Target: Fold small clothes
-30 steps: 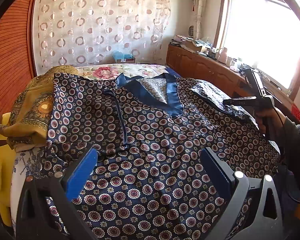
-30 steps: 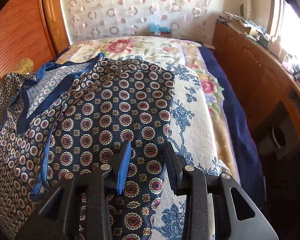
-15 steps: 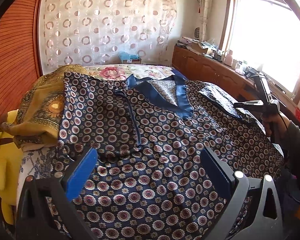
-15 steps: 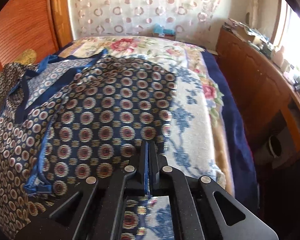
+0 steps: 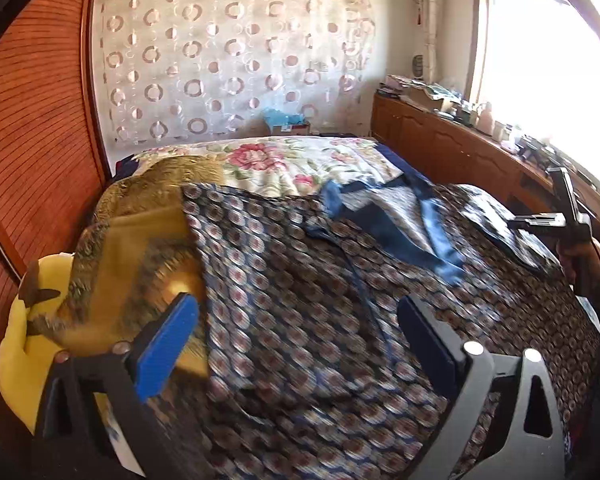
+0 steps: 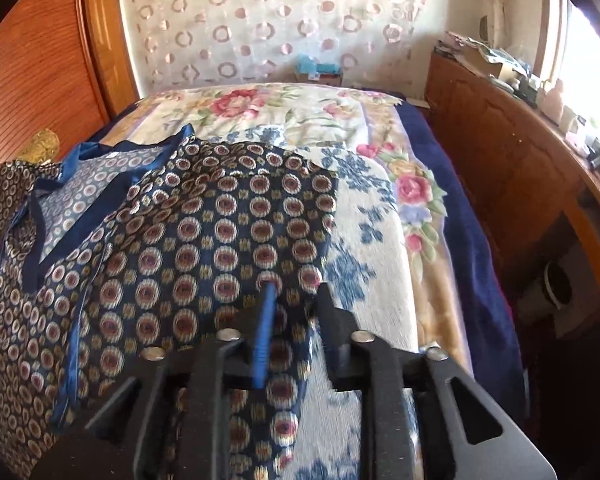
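Observation:
A navy patterned garment [image 5: 300, 304] with a blue collar [image 5: 432, 236] lies spread on the bed; it also shows in the right wrist view [image 6: 204, 248]. My left gripper [image 5: 296, 340] is open above the garment's left part, near its edge by a gold cloth [image 5: 140, 248]. My right gripper [image 6: 296, 300] has its jaws partly apart, with the garment's right sleeve edge between them. The right gripper also shows in the left wrist view [image 5: 556, 220] at the garment's far right side.
A floral bedspread [image 6: 284, 112] covers the bed. A yellow item [image 5: 16, 360] lies at the bed's left edge. A wooden wall [image 5: 32, 140] stands on the left. A wooden cabinet [image 6: 512, 168] with clutter runs along the right, under a window.
My right gripper closed on the sleeve edge, then its jaws parted again. My left gripper moved left toward the gold cloth and the garment's left edge.

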Available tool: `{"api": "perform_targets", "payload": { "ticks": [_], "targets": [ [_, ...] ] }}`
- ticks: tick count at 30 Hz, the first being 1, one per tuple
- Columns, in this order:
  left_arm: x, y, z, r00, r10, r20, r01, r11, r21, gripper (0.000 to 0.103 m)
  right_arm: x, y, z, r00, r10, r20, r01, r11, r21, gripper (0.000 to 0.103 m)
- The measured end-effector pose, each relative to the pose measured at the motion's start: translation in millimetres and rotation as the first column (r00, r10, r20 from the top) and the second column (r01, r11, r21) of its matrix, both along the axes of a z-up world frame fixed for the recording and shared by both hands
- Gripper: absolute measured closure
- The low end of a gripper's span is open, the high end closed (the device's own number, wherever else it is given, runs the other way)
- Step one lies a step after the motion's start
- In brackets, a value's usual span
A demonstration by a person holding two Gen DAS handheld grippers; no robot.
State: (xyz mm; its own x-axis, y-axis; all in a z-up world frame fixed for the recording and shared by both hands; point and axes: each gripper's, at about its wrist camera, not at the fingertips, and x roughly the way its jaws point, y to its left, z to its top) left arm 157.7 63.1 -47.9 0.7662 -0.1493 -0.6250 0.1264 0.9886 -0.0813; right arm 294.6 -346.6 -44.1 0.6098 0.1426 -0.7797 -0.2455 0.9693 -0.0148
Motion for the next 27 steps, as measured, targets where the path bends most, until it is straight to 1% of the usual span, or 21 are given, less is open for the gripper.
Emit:
{"api": "perform_targets", "payload": {
  "ticks": [1, 2, 3, 4, 6, 11, 14, 16, 19, 21, 25, 27],
  "targets": [
    [9, 7, 0, 1.000, 0.009, -0.007, -0.009, 1.000, -0.010, 0.009, 5, 1, -1, 1.000, 0.001, -0.005, -0.001, 1.000, -0.008, 0.068],
    [17, 14, 0, 1.000, 0.017, -0.014, -0.017, 1.000, -0.022, 0.011, 10, 3, -2, 1.000, 0.001, -0.007, -0.002, 1.000, -0.015, 0.066],
    [26, 20, -1, 0.999, 0.024, -0.024, -0.025, 0.999, -0.029, 0.017, 16, 4, -3, 1.000, 0.009, -0.010, -0.009, 1.000, -0.017, 0.066],
    [37, 28, -2, 0.999, 0.037, -0.040, -0.038, 0.999, -0.034, 0.026, 20, 4, -3, 1.000, 0.014, -0.015, -0.014, 1.000, -0.019, 0.066],
    [51, 37, -4, 0.997, 0.054, -0.057, -0.055, 0.998, -0.028, 0.033, 30, 7, -5, 0.999, 0.025, -0.020, -0.026, 0.999, -0.030, 0.066],
    [90, 54, -14, 0.991, 0.083, -0.105, -0.084, 0.996, 0.000, 0.034, 53, 10, -6, 0.999, 0.045, -0.027, -0.046, 0.998, -0.035, 0.065],
    [108, 61, -20, 0.986, 0.094, -0.136, -0.095, 0.996, 0.000, 0.043, 65, 11, -8, 0.999, 0.048, -0.026, -0.049, 0.998, -0.026, 0.064],
    [117, 64, -22, 0.983, 0.093, -0.155, -0.094, 0.996, -0.002, 0.051, 72, 11, -9, 0.998, 0.048, -0.027, -0.049, 0.999, -0.021, 0.062],
    [125, 62, -23, 0.983, 0.087, -0.164, -0.084, 0.996, 0.026, 0.054, 82, 12, -8, 0.998, 0.058, -0.040, -0.059, 0.998, -0.010, 0.062],
    [129, 61, -24, 0.982, 0.083, -0.170, -0.079, 0.996, 0.030, 0.056, 88, 13, -8, 0.997, 0.066, -0.041, -0.066, 0.998, -0.012, 0.062],
    [134, 60, -24, 0.982, 0.081, -0.173, -0.075, 0.996, 0.039, 0.056, 95, 13, -9, 0.997, 0.064, -0.042, -0.065, 0.998, -0.012, 0.059],
    [135, 60, -25, 0.981, 0.080, -0.175, -0.074, 0.996, 0.041, 0.056, 97, 10, -8, 0.998, 0.047, -0.038, -0.047, 0.999, -0.017, 0.058]
  ]
}}
